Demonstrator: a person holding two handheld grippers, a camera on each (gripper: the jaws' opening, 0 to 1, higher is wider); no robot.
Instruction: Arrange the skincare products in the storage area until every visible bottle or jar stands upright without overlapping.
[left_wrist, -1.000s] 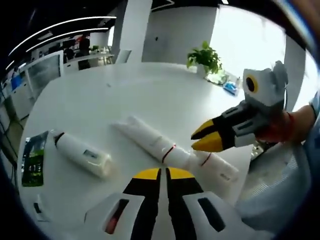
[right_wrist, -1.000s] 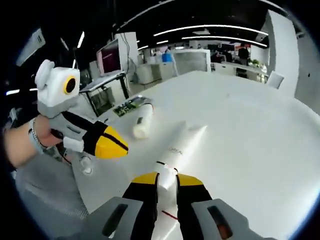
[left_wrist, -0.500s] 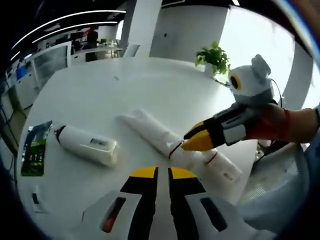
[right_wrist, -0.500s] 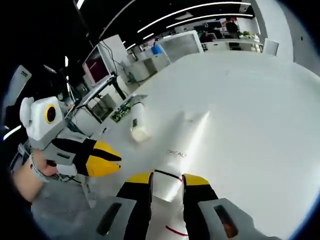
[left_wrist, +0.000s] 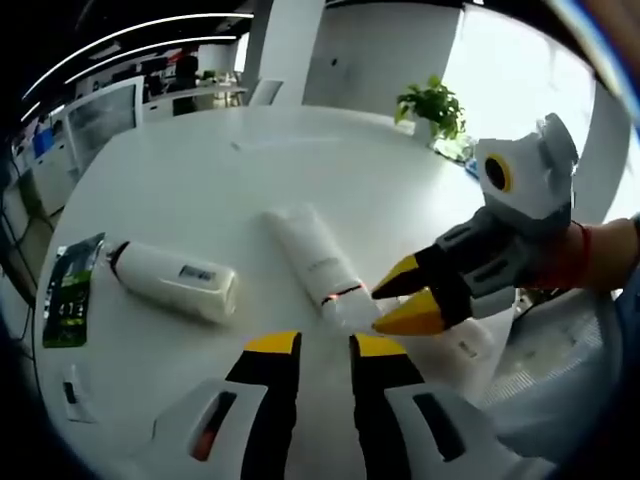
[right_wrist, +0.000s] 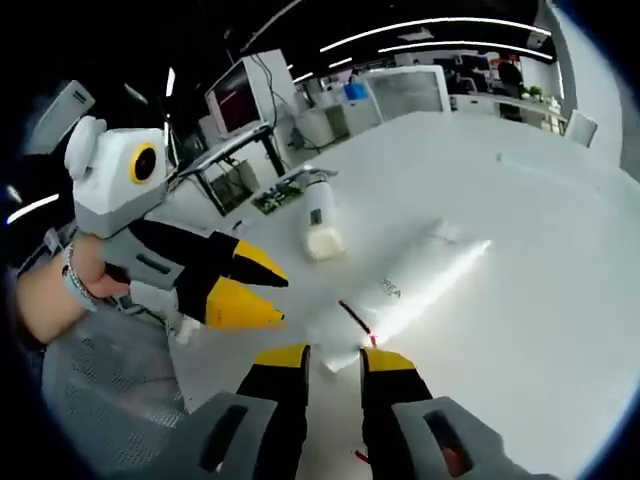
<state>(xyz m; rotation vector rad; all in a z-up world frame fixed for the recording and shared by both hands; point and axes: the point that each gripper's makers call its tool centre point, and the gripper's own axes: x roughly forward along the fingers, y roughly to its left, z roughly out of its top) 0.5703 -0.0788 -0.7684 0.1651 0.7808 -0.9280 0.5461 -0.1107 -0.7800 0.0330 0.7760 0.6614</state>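
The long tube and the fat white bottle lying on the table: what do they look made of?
The tube looks like soft glossy plastic: flat crimped end, sheen in the right gripper view. The bottle looks like rigid opaque plastic, smooth, keeping its round shape; glass can't be excluded.

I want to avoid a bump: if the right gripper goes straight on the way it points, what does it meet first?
Probably the capped end of the white tube lying on the table, just ahead of the right gripper's open jaws.
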